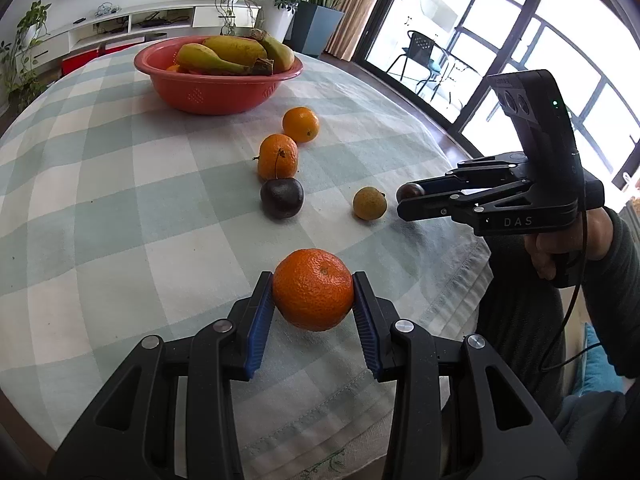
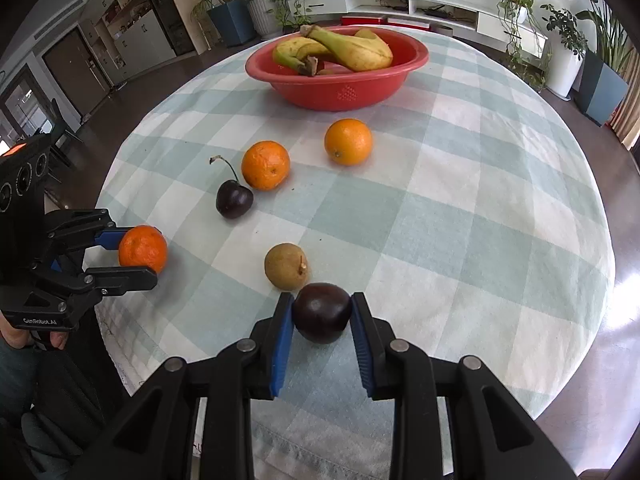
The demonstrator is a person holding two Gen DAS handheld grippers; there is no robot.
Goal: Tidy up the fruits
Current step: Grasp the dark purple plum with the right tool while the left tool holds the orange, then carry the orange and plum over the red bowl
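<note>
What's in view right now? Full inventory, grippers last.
bowl: 1, red, far side of table
bananas: several, yellow-green, in bowl
loose oranges: 2, orange, on cloth before bowl
cherry: 1, dark, stemmed, beside nearer orange
brownish fruit: 1, on cloth
tablecloth: 1, pale green check
left gripper: shut on mandarin, orange
right gripper: shut on dark fruit

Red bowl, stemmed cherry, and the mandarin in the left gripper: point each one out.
Red bowl [image 2: 340, 94]: right wrist view, front outer wall.
Stemmed cherry [image 2: 234, 202]: right wrist view, middle of its dark body.
Mandarin [image 1: 313, 289]: left wrist view, centre of its peel, between the blue pads.
</note>
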